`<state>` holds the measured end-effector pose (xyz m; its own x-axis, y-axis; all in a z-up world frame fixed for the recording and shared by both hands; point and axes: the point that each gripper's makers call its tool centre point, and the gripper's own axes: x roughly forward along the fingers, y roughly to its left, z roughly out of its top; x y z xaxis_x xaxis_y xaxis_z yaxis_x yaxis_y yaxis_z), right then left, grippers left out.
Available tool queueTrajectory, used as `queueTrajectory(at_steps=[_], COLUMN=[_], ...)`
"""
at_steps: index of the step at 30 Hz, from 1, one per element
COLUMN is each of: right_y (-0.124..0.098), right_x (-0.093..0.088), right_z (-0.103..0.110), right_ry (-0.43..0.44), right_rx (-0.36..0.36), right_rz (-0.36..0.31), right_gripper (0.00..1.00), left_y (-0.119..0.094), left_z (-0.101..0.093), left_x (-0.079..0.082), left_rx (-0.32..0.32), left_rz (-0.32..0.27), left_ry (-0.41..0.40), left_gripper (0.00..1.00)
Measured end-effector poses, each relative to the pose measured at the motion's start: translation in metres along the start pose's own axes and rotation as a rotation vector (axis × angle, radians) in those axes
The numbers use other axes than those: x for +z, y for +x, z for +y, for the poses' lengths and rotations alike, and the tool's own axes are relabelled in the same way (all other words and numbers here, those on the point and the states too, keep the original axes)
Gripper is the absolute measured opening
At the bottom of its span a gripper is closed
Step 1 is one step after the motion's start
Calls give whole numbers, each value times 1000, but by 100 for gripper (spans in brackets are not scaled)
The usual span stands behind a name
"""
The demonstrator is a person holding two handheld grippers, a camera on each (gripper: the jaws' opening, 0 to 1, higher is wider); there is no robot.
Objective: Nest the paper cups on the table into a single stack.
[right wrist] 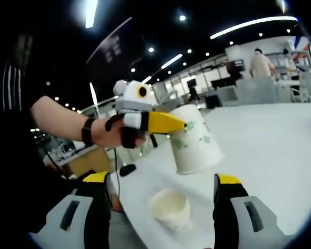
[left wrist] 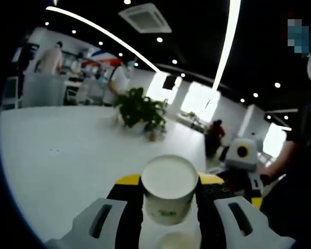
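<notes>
My left gripper (left wrist: 170,182) is shut on a white paper cup (left wrist: 168,199) with a green print, its open mouth facing the camera. In the right gripper view the same left gripper (right wrist: 171,124) holds that cup (right wrist: 196,142) tilted in the air above the table. Just below it a second paper cup (right wrist: 170,208) stands upright near the table's edge. My right gripper (right wrist: 163,184) is open, its yellow-tipped jaws standing either side of the standing cup without touching it. That lower cup's rim (left wrist: 176,241) also peeks in under the held cup.
The white table (right wrist: 269,155) stretches far to the right, and its near edge (right wrist: 125,199) lies close to the standing cup. A potted plant (left wrist: 141,111) stands at the table's far side. People and desks are in the background.
</notes>
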<state>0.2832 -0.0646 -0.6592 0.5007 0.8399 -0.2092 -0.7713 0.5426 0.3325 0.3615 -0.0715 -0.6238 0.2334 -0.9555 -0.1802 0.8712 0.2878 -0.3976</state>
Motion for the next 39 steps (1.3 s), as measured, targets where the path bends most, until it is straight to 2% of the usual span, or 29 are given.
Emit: queueTrajectory(at_steps=[9, 25, 33, 39], right_y=[-3, -11, -16, -19], right_x=[8, 18, 27, 37], right_z=[5, -2, -7, -8], right_ry=[24, 43, 75, 79], right_rx=[29, 18, 22, 43], right_rz=[-48, -101, -149, -179], right_gripper=[77, 74, 69, 61], left_y=[4, 5, 3, 1], left_z=[-8, -10, -10, -13], left_x=[1, -2, -5, -5], left_rx=[-28, -59, -67, -78], left_rz=[0, 14, 28, 33], left_ry=[-20, -13, -18, -9], left_gripper=[37, 37, 37, 37])
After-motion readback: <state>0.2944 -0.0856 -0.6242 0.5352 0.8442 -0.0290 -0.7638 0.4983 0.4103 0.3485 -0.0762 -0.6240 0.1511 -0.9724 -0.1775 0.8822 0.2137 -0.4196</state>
